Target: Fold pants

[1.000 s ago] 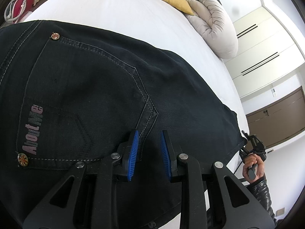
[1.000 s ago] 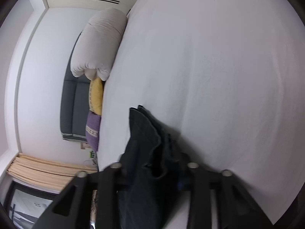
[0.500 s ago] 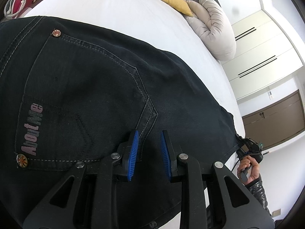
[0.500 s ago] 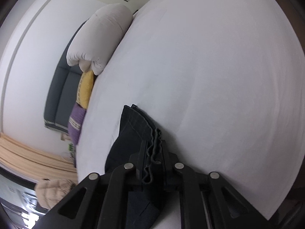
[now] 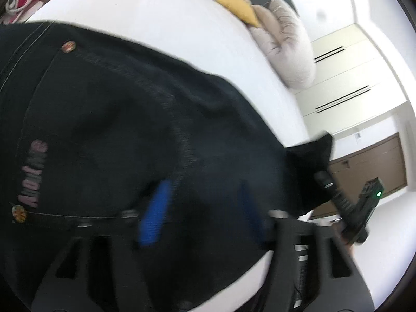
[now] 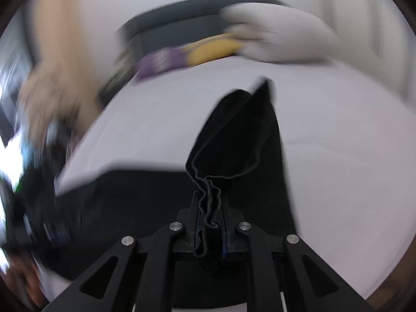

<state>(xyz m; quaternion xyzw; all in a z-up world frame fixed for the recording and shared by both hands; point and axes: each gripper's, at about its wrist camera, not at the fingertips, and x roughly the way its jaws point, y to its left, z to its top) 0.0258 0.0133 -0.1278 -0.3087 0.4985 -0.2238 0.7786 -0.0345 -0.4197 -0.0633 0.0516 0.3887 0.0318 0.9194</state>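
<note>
Black jeans [image 5: 124,119] cover the bed [image 5: 161,20]; left gripper [image 5: 202,210] has just spread wide above them, right gripper [image 6: 210,223] pinches their bunched hem.

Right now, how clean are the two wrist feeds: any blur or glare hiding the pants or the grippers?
Left wrist view: motion-smeared, the left gripper has just opened over the pants, wardrobe washed out. Right wrist view: background streaked, yet the right gripper pinching the bunched hem reads sharp.

My left gripper [image 5: 205,213] has black triangulated arms, silver screws and ribbed blue pads [image 5: 154,215]. My right gripper [image 6: 210,223] matches: black frame, silver screws, blue edges.
</note>
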